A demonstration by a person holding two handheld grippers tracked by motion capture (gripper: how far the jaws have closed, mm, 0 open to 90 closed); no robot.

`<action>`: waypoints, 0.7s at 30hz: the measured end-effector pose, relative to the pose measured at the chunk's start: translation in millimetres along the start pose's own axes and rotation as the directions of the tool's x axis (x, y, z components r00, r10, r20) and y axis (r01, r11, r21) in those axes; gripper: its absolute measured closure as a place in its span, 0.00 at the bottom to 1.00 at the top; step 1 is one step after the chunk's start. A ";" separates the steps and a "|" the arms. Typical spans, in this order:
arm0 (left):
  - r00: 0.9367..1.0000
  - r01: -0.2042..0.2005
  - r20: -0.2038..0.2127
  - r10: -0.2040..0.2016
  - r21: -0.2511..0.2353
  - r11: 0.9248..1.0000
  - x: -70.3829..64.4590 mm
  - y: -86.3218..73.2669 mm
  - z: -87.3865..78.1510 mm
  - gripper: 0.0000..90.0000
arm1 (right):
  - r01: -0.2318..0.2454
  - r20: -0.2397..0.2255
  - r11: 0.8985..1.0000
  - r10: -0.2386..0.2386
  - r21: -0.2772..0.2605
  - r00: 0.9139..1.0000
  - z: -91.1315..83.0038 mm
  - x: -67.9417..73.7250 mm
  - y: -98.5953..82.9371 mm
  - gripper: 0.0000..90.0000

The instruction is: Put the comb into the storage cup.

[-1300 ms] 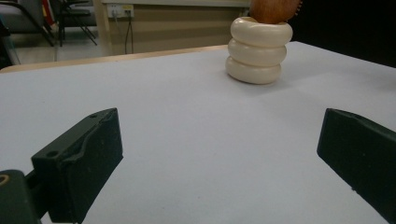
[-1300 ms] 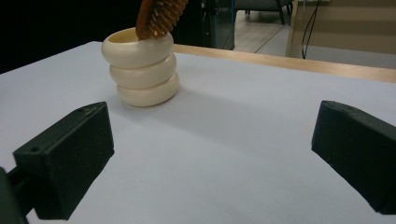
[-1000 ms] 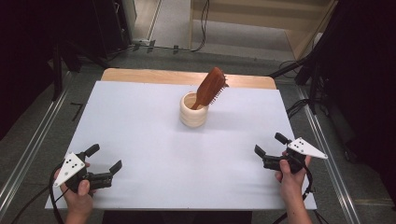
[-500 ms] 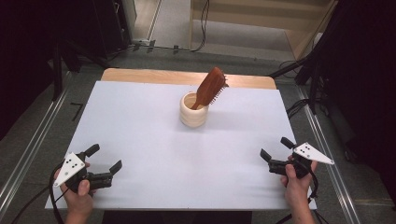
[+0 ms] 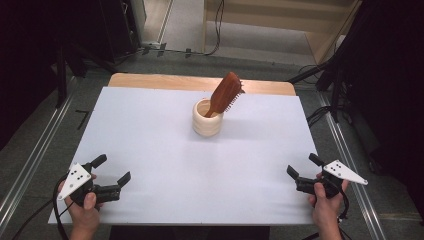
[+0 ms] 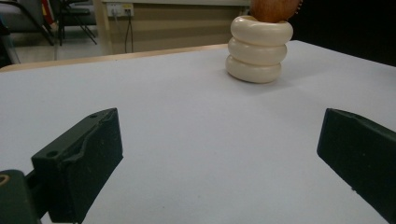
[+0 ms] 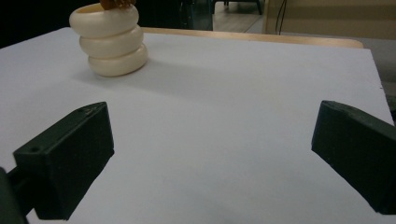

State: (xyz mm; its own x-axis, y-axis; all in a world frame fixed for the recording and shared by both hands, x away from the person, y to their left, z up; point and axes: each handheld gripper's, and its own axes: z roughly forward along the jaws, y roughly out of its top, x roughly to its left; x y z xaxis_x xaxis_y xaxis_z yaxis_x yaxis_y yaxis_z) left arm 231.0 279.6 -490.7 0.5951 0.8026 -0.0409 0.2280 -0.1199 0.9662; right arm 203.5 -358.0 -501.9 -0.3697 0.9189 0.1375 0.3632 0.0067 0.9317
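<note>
To begin the approach well, advance one gripper toward the hairbrush from the side and keep the jaws level with its exposed wooden head, clear of the cup rim. The left gripper and right gripper hover near the table front corners, jaws spread and empty. The hairbrush leans in the cup at the table's far centre, well apart from both

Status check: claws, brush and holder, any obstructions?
Left claw open, near table corner, holding nothing. Right claw open, opposite corner, holding nothing. Wooden hairbrush leaning in cream ribbed holder, mid-table toward far edge. White tabletop between claws and holder unobstructed.
</note>
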 end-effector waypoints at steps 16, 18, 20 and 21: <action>1.000 -0.008 0.001 0.008 0.007 1.000 -0.1 0.2 0.9 0.01 | -0.025 0.019 0.999 0.025 -0.024 0.999 -25.7 -10.1 -22.2 0.00; 1.000 -0.004 0.000 0.004 0.004 1.000 0.3 0.1 1.0 0.01 | 0.007 0.020 1.000 -0.006 -0.020 1.000 -25.1 -7.9 -25.5 0.00; 1.000 0.005 -0.004 -0.005 0.005 1.000 0.6 0.0 0.9 0.01 | 0.024 0.001 0.999 -0.024 -0.023 1.000 -23.3 -6.4 -25.2 0.00; 1.000 0.006 -0.006 -0.005 0.003 1.000 0.6 -0.1 0.6 0.01 | 0.029 0.003 0.999 -0.029 -0.022 1.000 -22.4 -6.5 -25.5 0.00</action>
State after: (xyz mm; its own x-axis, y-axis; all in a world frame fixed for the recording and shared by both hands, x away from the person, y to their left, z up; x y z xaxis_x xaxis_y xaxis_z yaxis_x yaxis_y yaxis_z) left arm 231.8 279.7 -491.0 0.5890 0.8069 -0.0446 0.2338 -0.1174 0.9652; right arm 177.5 -372.9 -519.0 -0.3777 0.9194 0.1097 0.3334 0.0245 0.9425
